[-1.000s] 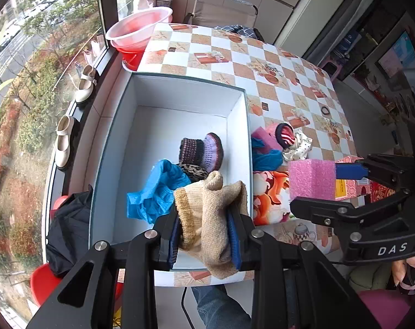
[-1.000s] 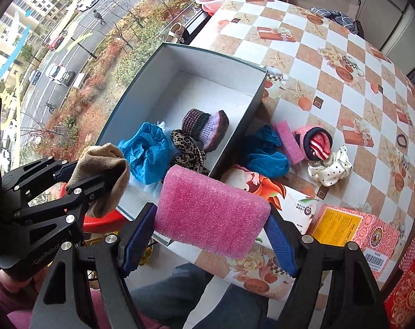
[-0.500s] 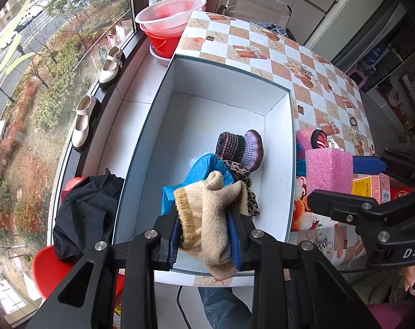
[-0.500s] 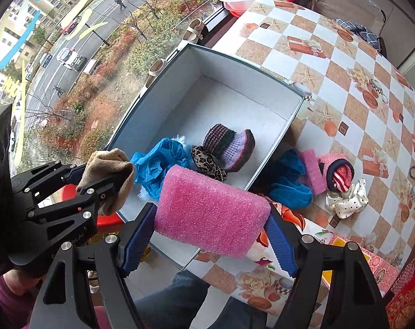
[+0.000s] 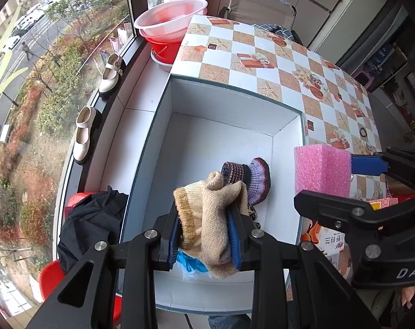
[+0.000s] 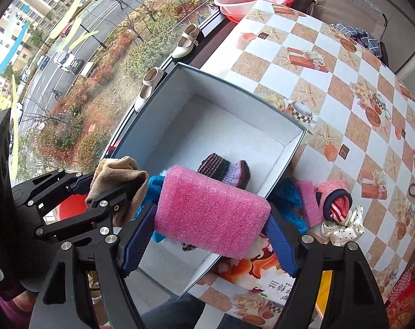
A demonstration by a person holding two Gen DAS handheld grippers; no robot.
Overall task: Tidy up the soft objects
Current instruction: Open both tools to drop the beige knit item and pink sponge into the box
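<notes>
My left gripper (image 5: 204, 235) is shut on a tan knitted sock (image 5: 210, 213) and holds it above the near end of the open white box (image 5: 221, 104). My right gripper (image 6: 207, 238) is shut on a pink foam block (image 6: 210, 211), held over the box's near right corner (image 6: 298, 139). Inside the box lie a purple knitted bootie (image 5: 248, 175), a blue cloth (image 5: 191, 263) and a leopard-print piece (image 6: 188, 246), mostly hidden. The foam block (image 5: 321, 170) and the sock (image 6: 117, 181) each show in the other view.
On the checkered table (image 6: 344, 82) right of the box lie a blue cloth (image 6: 289, 203), a small pink foam piece (image 6: 310, 203), a pink sock (image 6: 333, 194) and a dotted scrunchie (image 6: 344, 224). A pink basin (image 5: 170, 19), shoes (image 5: 84, 134) and black cloth (image 5: 92, 227) are by the window.
Both grippers have moved forward and left over the box with their loads still held. The sock now covers most of the blue cloth in the left wrist view.
</notes>
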